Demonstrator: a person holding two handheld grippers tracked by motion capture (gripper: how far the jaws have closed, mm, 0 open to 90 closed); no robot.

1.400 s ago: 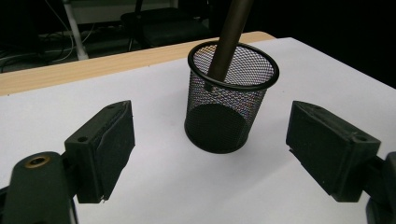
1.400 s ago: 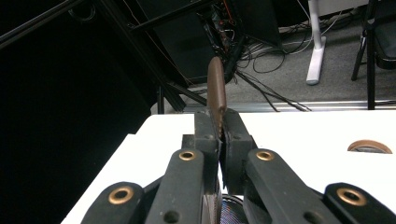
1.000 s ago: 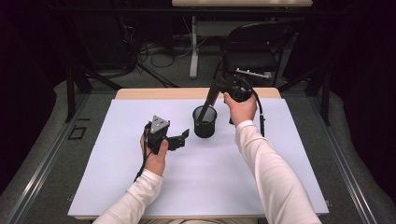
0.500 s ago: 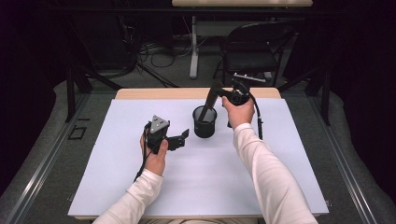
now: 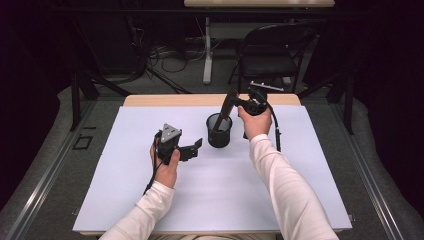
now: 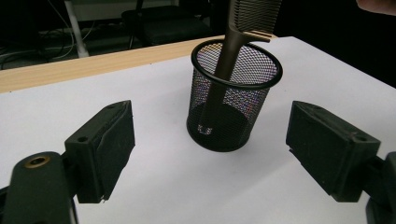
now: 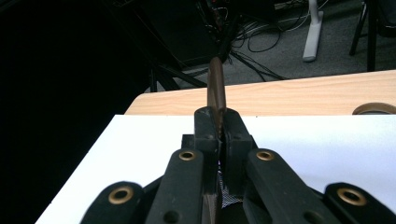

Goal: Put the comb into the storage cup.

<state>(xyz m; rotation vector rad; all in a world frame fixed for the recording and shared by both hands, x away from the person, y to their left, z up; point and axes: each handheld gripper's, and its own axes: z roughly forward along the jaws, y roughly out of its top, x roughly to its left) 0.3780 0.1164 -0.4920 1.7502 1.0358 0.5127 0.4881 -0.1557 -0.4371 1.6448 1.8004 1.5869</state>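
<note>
Right gripper [image 5: 231, 99] raised over the far middle of the surface [image 5: 300, 200], jaws pinched together on the toothed end of a brown comb [image 6: 224, 60]. In the right gripper view the comb [image 7: 217, 91] stands edge-on between the pads, clamped tight.

Comb handle reaches down into a black mesh cup [image 5: 219, 131]. From the left gripper view the handle tip sits at or very near the cup [image 6: 232, 105] floor, leaning against the near-left rim; cannot tell for sure whether it touches bottom. Comb tilted, not upright.

Left gripper [image 5: 192, 149] low on the surface just left of the cup, jaws spread wide, nothing between them. In its own view the pads [image 6: 109, 144] frame the cup on both sides without touching it.

Progress, as judged: the comb is most of the way into the cup. Insertion looks essentially done. What is left: the right gripper letting go so the comb rests against the rim on its own, then drawing clear. The cup stands upright and unsteadied; the left gripper looks placed to brace it if it tips.
</note>
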